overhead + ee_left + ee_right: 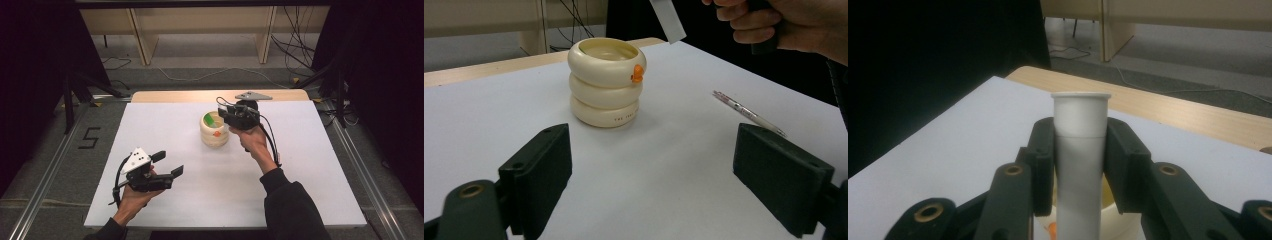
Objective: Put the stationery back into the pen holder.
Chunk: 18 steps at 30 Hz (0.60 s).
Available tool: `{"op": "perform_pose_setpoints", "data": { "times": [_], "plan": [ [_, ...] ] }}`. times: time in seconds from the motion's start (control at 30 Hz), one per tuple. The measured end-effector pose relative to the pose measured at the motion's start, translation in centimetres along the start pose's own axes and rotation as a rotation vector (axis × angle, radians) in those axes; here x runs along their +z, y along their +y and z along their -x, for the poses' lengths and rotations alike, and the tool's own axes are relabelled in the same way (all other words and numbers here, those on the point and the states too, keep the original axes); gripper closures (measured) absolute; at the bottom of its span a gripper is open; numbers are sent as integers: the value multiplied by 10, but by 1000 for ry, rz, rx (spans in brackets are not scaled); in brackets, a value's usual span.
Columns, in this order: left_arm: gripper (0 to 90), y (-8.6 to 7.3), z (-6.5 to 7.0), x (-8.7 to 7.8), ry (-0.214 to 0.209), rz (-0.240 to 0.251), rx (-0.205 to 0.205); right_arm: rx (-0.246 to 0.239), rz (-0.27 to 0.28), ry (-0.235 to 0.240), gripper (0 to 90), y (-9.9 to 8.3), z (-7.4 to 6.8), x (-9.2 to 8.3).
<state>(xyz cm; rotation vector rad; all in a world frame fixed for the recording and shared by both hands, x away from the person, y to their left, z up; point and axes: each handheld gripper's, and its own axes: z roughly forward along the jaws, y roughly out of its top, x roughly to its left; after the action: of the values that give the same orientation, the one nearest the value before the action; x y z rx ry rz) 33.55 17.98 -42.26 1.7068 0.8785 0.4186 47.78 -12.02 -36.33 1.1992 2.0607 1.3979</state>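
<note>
Your right gripper (227,116) is over the holder (214,131), the cream ringed pot that stands a little beyond the middle of the white table (300,165). Its jaws are clamped on a white tube (1081,155); in the right gripper view the tube stands upright between the two pads, its flanged end above them, with the holder's rim (1115,212) just below and behind. In the left gripper view the tube's lower end (667,20) hangs above and to the right of the holder (606,82), clear of its mouth, and your right hand (784,22) is wrapped round the handle further right.

Your left gripper (167,164) is well apart from the holder, nearer you and to its left, low over the table. Its jaws stand wide apart with nothing between them, pointing towards the holder.

The holder has a small orange duck (637,73) on its top ring and something green (211,119) inside. A pen (749,113) lies flat on the table to the right of the holder in the left gripper view, not touching it.
</note>
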Motion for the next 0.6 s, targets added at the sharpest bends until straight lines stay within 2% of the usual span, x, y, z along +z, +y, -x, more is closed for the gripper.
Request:
{"op": "perform_pose_setpoints", "data": {
  "times": [0.6],
  "plan": [
    [152, 0, 0, 0, -3, 0, 2, -11, -6, -15, 678, 8, -8, 25]
  ]
}}
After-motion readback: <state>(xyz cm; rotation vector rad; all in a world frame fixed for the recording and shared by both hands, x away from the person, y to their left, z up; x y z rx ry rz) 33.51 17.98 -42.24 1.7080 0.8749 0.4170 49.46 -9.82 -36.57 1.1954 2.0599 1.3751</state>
